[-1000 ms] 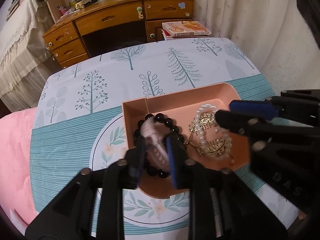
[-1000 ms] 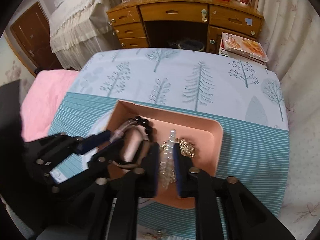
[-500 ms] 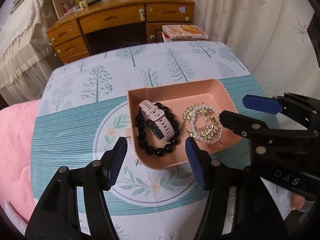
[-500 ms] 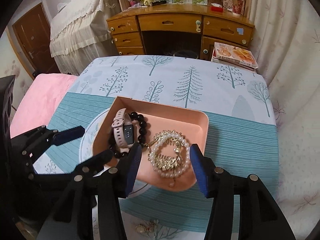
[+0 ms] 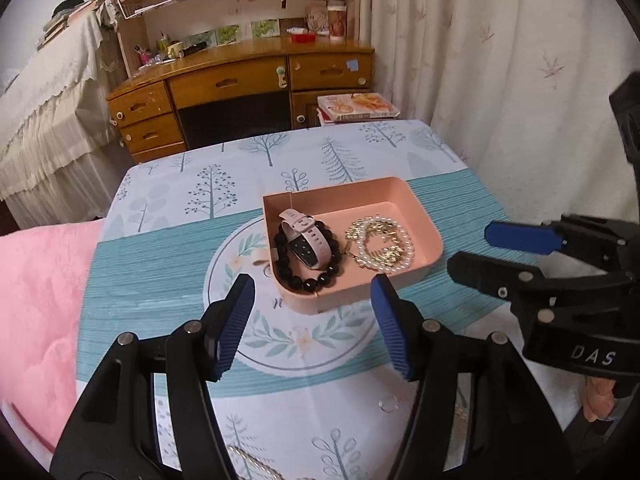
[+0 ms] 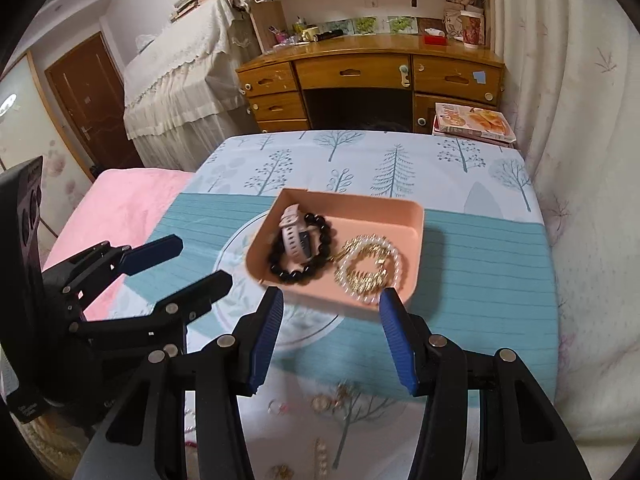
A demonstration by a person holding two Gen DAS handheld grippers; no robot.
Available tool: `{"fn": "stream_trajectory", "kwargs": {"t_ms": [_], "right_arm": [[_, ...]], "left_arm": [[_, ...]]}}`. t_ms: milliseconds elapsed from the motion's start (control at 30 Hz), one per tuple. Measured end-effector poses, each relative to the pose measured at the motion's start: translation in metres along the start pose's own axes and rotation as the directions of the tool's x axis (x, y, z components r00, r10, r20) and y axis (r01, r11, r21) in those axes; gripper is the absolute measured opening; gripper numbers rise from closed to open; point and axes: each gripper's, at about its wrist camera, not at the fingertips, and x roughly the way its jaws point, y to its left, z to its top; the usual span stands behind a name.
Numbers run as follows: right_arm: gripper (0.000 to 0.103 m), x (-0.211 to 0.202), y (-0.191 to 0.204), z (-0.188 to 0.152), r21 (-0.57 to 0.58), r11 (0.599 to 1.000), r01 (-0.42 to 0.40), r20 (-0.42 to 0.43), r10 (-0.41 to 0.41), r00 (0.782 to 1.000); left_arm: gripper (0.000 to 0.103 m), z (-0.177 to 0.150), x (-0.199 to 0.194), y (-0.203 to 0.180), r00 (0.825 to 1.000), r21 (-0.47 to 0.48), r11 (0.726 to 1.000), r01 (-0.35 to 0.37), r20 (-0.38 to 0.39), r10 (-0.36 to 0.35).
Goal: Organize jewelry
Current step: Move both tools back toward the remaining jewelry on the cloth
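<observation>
A pink tray sits mid-table. It holds a pink watch lying across a black bead bracelet, and a pearl bracelet with gold chain. My left gripper is open and empty, raised in front of the tray. My right gripper is open and empty, also in front of the tray. Loose jewelry lies on the cloth near me, with a small ring in the left wrist view.
The table wears a tree-patterned cloth with a teal band. A pink blanket lies to the left. A wooden desk stands behind, books beside it, curtains on the right.
Both grippers opened, letting go of the watch and the pearl bracelet in the tray, then pulled back and up away from it.
</observation>
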Motion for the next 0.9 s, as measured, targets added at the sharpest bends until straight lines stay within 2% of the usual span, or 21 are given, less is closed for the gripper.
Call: {"fn": "stream_trajectory", "kwargs": {"t_ms": [167, 267, 400, 633, 700, 900], "right_arm": [[0.051, -0.027, 0.012, -0.024, -0.017, 1.000, -0.018, 0.025, 0.018, 1.000], [0.051, -0.041, 0.018, -0.035, -0.020, 0.999, -0.040, 0.035, 0.041, 0.999], [0.051, -0.058, 0.028, -0.051, -0.031, 0.998, -0.059, 0.046, 0.060, 0.997], [0.055, -0.083, 0.050, -0.080, -0.055, 0.994, -0.092, 0.069, 0.096, 0.993], [0.056, -0.087, 0.055, -0.087, -0.064, 0.994, -0.089, 0.073, 0.093, 0.993], [0.056, -0.089, 0.066, -0.112, -0.071, 0.994, -0.080, 0.072, 0.085, 0.994]], "left_arm": [[0.058, -0.018, -0.026, 0.003, 0.999, -0.036, 0.999, 0.020, 0.040, -0.019], [0.058, -0.030, -0.040, 0.003, 0.998, -0.018, 0.999, 0.031, 0.053, -0.030], [0.058, -0.046, -0.056, 0.003, 0.998, -0.011, 0.999, 0.042, 0.051, -0.042], [0.058, -0.076, -0.075, 0.005, 1.000, -0.035, 0.999, 0.011, 0.014, -0.010], [0.058, -0.084, -0.080, 0.003, 1.000, -0.029, 1.000, -0.013, 0.011, 0.013], [0.058, -0.105, -0.091, 0.008, 1.000, -0.077, 0.997, -0.013, 0.001, 0.014]]}}
